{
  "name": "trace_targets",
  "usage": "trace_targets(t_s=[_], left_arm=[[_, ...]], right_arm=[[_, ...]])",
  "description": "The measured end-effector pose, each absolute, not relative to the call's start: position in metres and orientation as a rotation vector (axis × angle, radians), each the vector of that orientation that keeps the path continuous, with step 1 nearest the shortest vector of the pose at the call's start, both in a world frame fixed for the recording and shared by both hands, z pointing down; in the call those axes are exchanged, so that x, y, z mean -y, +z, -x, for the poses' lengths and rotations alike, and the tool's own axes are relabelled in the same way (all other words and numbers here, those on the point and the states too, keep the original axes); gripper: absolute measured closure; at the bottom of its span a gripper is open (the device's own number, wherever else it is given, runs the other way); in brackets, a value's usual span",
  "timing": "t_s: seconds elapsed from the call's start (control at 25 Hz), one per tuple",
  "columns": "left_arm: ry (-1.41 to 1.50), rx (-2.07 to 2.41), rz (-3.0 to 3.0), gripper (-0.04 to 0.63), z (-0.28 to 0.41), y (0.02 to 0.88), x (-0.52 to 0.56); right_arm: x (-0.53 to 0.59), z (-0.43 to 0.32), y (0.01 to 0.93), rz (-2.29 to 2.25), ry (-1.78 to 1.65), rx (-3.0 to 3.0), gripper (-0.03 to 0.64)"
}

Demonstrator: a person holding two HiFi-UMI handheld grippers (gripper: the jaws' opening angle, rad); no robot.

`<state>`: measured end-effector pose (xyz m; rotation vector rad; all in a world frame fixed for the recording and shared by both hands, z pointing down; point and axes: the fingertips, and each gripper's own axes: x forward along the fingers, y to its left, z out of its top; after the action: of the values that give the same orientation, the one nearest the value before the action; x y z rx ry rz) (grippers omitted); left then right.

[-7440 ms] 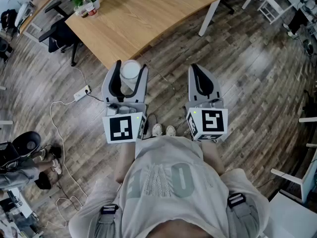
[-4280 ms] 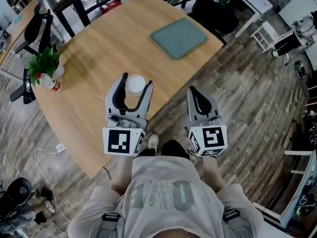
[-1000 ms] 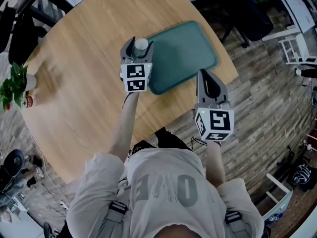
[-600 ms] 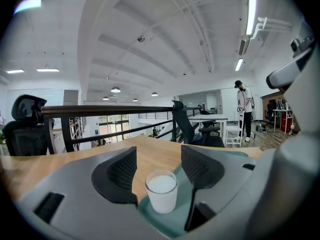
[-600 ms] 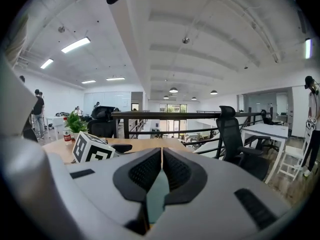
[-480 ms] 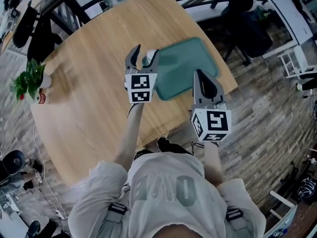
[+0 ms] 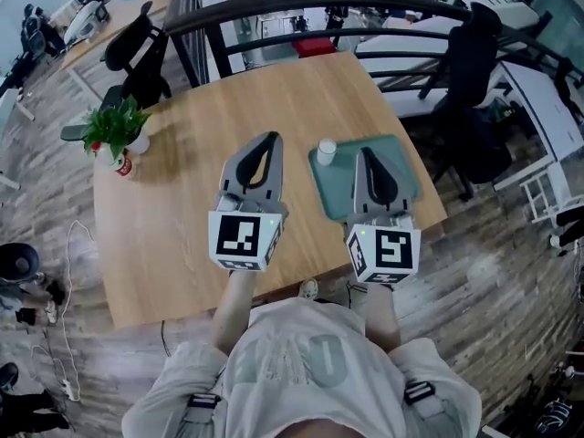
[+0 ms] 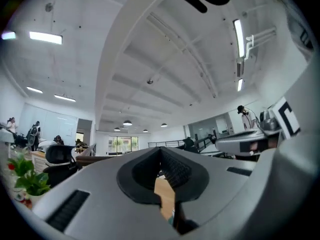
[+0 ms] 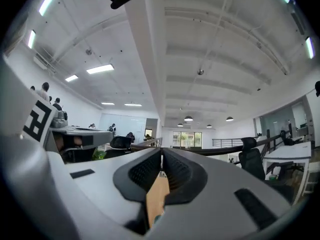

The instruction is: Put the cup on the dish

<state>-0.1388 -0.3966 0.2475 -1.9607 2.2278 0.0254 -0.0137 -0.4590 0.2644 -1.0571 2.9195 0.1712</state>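
Observation:
A small white cup [image 7: 326, 151] stands upright on the far left corner of the teal dish [image 7: 330, 191], a flat tray near the wooden table's right edge. My left gripper [image 7: 271, 138] hovers over the table left of the cup, apart from it, jaws shut and empty. My right gripper [image 7: 367, 151] hangs above the dish just right of the cup, also shut and empty. Both gripper views look up at the ceiling past closed jaws, the left gripper [image 8: 161, 151] and the right gripper [image 9: 161, 156]. The cup does not show in them.
The wooden table [image 7: 182, 217] carries a potted plant [image 7: 117, 130] at its left edge. Black office chairs stand behind the table, one at the left [image 7: 137, 53] and another at the right [image 7: 470, 62]. A dark railing [image 7: 301, 3] runs along the far side.
The left gripper held the cup over the dish, opened around it, then drew back toward me and shut. The cup now stands free on the dish.

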Motion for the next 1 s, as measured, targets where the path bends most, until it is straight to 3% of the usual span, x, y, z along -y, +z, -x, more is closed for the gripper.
trace_targets(t_s=[0.36, 1.0], left_arm=[[0.092, -2.299, 1.784, 0.586, 0.158, 0.205, 0.281], [0.083, -2.247, 1.792, 0.586, 0.165, 0.199, 0.257]], right_arm=[[0.354, 0.062, 0.236, 0.839, 0.229, -2.931, 0.592], [0.318, 0.082, 0.234, 0.776, 0.240, -2.945, 0.592]])
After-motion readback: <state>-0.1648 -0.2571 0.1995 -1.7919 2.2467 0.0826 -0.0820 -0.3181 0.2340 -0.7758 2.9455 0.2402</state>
